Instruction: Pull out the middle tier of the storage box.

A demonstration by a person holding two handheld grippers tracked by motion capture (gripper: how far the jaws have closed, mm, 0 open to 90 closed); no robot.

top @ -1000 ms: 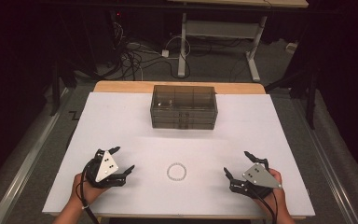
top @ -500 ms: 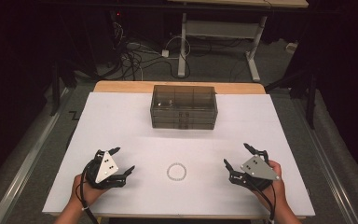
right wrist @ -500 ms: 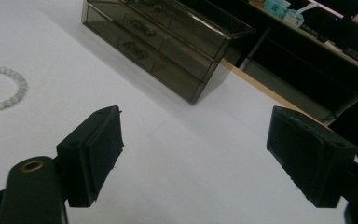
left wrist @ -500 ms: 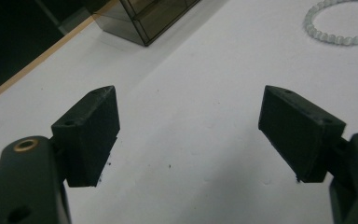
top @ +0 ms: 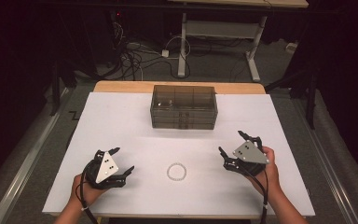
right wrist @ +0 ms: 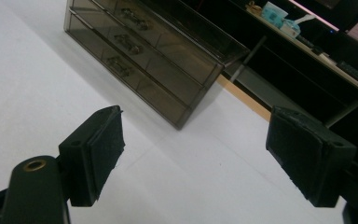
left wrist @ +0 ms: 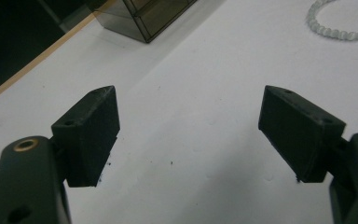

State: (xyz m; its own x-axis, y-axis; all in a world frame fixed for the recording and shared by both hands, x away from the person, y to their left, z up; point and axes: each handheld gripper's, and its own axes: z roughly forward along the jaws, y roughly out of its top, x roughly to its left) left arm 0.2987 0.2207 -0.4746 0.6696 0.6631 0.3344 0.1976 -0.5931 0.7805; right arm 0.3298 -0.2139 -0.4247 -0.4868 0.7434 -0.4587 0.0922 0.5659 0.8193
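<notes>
- Your left tongs sit low over the near-left part of the white desk, held in your left hand, with the grey three-cornered plate on top facing up.
- In the left gripper view the jaws of those tongs stand wide apart with nothing between them, just bare white desk surface beneath.
- Your right tongs hover over the near-right part of the desk, held in your right hand; their jaws are also spread wide and grip nothing.
- A small ring of pale beads, a bracelet, lies flat on the desk between your two tongs, near the front edge and apart from both.
- In the left gripper view the bracelet shows at the upper right, beyond the jaws and clear of them.
- A smoky, see-through drawer box stands at the far middle of the desk, well apart from the bracelet and from both tongs.
- In the right gripper view the drawer box lies ahead of your jaws, its stacked drawers closed, with small handles showing on their fronts.
- A strip of wooden desk edge shows behind the white surface, and cables lie on the floor beyond.
</notes>
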